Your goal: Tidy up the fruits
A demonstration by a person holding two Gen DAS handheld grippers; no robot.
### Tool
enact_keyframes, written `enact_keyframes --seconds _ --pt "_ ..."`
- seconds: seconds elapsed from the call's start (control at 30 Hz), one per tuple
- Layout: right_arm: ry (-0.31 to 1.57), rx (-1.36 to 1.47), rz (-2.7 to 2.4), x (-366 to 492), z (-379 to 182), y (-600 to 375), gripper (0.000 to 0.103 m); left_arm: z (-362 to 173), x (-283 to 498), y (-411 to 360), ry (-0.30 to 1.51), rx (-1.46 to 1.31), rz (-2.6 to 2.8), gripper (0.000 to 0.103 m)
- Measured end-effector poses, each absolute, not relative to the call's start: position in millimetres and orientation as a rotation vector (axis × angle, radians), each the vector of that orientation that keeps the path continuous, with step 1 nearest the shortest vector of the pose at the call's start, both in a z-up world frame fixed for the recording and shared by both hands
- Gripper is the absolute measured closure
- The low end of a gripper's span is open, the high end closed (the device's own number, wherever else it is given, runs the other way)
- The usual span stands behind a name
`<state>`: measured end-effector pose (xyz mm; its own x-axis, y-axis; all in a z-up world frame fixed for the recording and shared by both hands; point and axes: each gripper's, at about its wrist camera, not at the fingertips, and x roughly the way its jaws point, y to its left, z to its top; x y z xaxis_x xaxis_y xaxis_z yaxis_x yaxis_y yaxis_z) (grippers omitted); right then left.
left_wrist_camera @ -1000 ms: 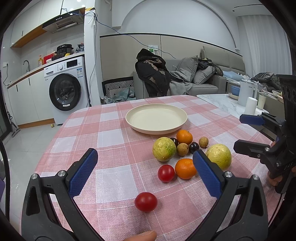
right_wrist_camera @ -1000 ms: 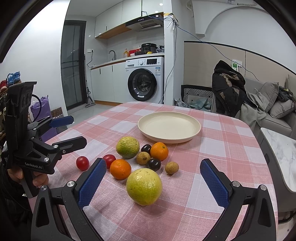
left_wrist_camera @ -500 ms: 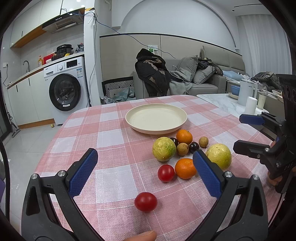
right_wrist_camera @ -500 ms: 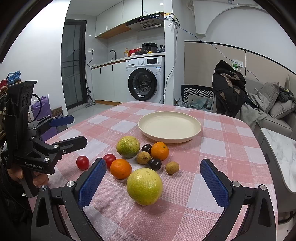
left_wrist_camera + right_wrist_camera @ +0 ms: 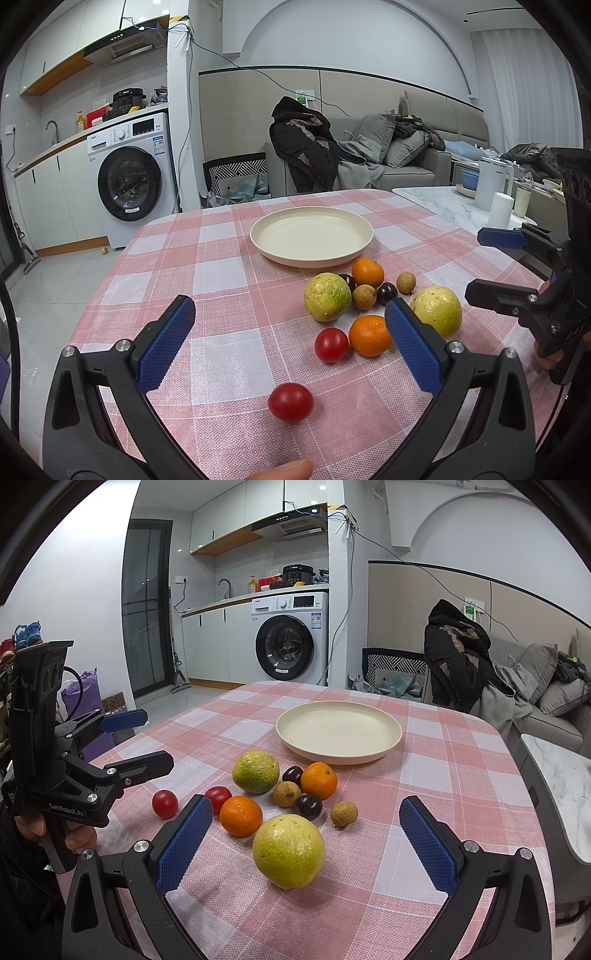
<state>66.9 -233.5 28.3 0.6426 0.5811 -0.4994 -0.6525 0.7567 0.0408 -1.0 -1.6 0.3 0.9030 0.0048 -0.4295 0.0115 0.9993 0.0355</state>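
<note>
Left wrist: fingers [image 5: 166, 343] spread, nearest tomato [image 5: 290, 401] between; right gripper [image 5: 304, 849] spread around guava [image 5: 289, 850].

- The left gripper [image 5: 290, 343] hangs above the near edge of the table, its two blue-padded fingers [image 5: 166, 341] spread wide with nothing between them.
- From the right wrist view, the left gripper [image 5: 136, 738] reaches in over the table's left edge, level, jaws parted.
- A hand [image 5: 51, 830] wraps its black handle from below, fingers curled round the grip.
- The right gripper [image 5: 306, 843] is held low over the near edge, its blue pads [image 5: 428, 849] also set far apart and gripping nothing.
- From the left wrist view, the right gripper [image 5: 495, 264] comes in from the right edge, jaws apart.
- A fingertip [image 5: 284, 469] shows at the bottom of the left wrist view.
</note>
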Motion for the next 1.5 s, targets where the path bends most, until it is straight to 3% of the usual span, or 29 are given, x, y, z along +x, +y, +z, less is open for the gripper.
enact_keyframes --seconds 1.5 --pt "0.561 -0.164 0.677 73.4 23.2 -232.1 0.0 3.3 3.1 -4.2 0.447 0.028 0.023 0.001"
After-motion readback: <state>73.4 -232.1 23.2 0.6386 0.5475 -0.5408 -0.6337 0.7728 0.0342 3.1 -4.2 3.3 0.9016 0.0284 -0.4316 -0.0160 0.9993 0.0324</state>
